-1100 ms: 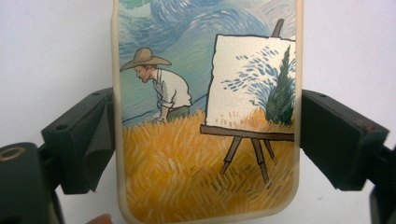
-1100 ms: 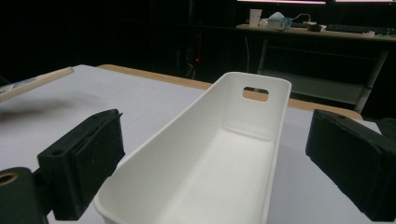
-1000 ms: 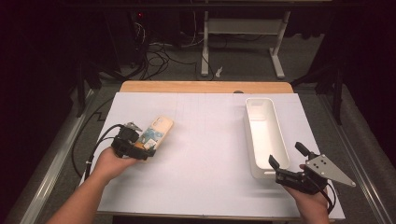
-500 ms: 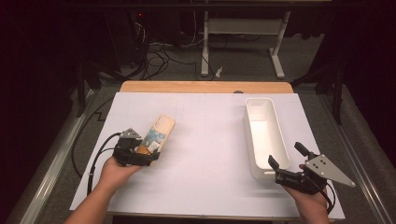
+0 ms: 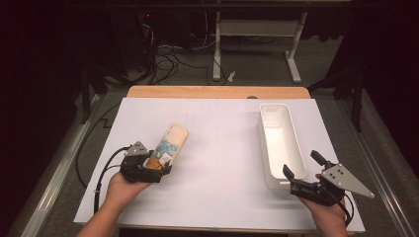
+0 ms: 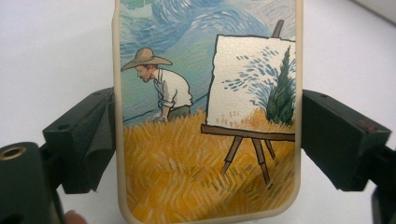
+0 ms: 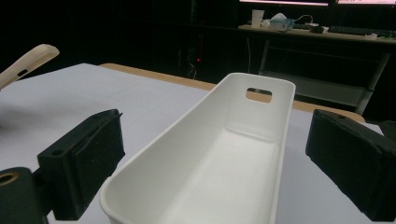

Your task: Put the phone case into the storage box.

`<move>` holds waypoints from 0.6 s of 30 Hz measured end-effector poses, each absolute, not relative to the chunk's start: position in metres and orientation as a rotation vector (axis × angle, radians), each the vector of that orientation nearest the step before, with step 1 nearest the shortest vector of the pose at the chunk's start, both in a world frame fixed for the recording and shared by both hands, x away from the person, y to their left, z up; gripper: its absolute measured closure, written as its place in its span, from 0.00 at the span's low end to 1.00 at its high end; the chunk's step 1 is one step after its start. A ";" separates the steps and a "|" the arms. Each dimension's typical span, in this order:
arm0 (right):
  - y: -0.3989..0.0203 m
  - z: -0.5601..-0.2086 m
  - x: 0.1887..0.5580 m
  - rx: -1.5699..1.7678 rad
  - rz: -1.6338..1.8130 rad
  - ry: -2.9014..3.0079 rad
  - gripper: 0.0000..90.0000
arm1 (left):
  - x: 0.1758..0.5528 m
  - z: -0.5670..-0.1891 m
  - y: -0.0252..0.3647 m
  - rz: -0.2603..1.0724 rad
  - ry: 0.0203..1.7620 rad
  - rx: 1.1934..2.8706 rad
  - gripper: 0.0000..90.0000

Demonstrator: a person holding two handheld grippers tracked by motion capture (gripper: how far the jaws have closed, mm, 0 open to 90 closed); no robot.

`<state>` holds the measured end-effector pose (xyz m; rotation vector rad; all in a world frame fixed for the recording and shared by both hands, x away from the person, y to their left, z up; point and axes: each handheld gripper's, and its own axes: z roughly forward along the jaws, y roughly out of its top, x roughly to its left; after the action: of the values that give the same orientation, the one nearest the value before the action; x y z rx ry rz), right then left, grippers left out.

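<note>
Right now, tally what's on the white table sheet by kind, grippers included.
Phone cases: 1, a painted phone case clamped between the left gripper's pads
White bins: 1, a long white bin, empty
Grippers: 2, left gripper and right gripper, its jaws open at the bin's near end
Total: 4

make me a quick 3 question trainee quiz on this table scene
1. True or false: the left claw has its jaws on the two long edges of the phone case.
2. What is inside the white bin? A) a phone case B) nothing C) a cable
3. Which claw sits at the near end of the bin?

Key
1. True; the painted case lies between the jaws, pads against its sides.
2. B
3. The right claw, jaws open either side of the bin's end, not touching it.
</note>
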<state>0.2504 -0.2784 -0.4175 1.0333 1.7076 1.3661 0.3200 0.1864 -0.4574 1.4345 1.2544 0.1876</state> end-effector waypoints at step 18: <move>-0.273 -0.419 0.251 1.020 1.359 1.718 0.06 | 0.301 -0.458 0.172 0.074 1.113 1.420 0.13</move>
<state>0.2510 -0.2729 -0.4193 1.0203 1.7181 1.3591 0.3011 0.1720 -0.4576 1.4200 1.1134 0.0737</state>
